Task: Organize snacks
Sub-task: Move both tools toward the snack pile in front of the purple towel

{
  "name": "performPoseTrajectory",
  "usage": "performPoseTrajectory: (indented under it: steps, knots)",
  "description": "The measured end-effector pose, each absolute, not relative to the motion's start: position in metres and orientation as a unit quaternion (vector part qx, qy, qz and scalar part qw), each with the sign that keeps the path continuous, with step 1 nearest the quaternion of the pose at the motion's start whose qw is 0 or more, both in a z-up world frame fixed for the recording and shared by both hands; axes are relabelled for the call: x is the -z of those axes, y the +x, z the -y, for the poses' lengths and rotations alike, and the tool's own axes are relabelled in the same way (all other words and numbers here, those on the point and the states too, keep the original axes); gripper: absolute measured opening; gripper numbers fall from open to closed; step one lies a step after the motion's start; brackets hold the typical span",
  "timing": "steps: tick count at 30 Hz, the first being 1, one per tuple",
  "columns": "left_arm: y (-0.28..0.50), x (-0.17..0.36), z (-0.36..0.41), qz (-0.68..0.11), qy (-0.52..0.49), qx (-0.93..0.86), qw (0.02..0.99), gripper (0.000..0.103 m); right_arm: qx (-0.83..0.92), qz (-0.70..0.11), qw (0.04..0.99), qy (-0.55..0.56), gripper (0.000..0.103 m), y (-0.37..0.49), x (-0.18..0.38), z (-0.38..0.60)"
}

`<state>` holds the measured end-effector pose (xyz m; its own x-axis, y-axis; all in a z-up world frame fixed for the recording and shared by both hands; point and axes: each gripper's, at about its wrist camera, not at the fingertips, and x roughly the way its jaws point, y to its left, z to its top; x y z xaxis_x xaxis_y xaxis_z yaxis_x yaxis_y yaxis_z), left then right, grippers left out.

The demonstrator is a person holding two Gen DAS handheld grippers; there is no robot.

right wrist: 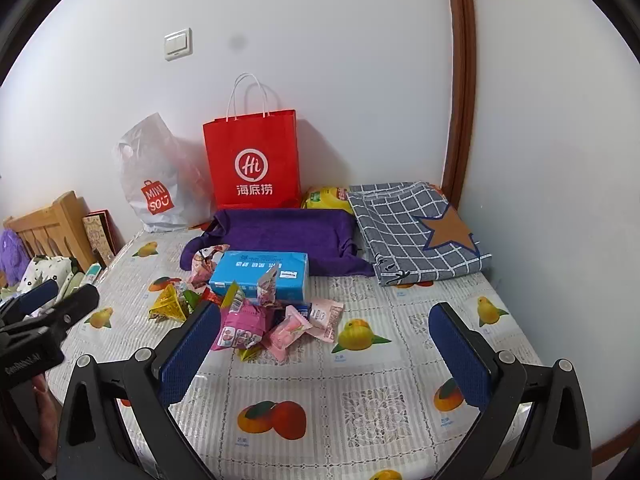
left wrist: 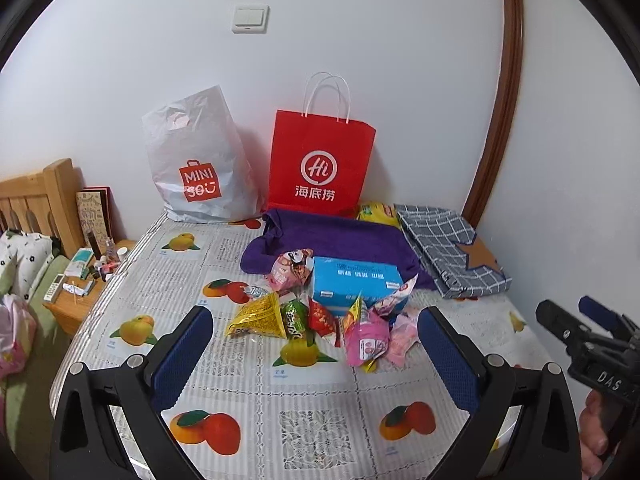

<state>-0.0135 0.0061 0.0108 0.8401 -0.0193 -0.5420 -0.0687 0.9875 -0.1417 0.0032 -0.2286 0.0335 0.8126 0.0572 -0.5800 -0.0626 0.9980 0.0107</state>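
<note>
We are at the very start of the sorting, by our reading: the snacks (left wrist: 320, 312) lie in a loose heap in the middle of the desk (left wrist: 304, 412), on its fruit-print cover, and nothing has been lifted out. The heap gathers around a blue box (left wrist: 356, 284), with a yellow triangular packet (left wrist: 260, 316) on its left side and pink packets (left wrist: 368, 340) on the near right. Beyond them lies a purple cloth (left wrist: 320, 236). At the far edge, against the wall, stand a red paper bag (left wrist: 320, 160) and a white plastic bag (left wrist: 200, 160).

The next move, as we judge it, calls for picking one packet at the edge of the heap, lowering over it and closing gently, since the wrappers look thin and crinkly.

The left hand-held gripper (left wrist: 316, 344) is spread wide, grasping nothing and touching nothing. The right hand-held gripper (right wrist: 324, 344) is likewise released, its left finger (right wrist: 192, 352) just beside a pink packet (right wrist: 240, 328), though we cannot tell if it touches.
</note>
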Motion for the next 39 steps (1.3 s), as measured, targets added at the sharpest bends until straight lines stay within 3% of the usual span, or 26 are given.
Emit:
performPoseTrajectory:
  steps: [39]
  knots:
    - [-0.014, -0.014, -0.003, -0.298, -0.046, -0.031, 0.953, 0.103, -0.041, -0.29, 0.956, -0.022, 0.103, -0.006, -0.039, 0.222]
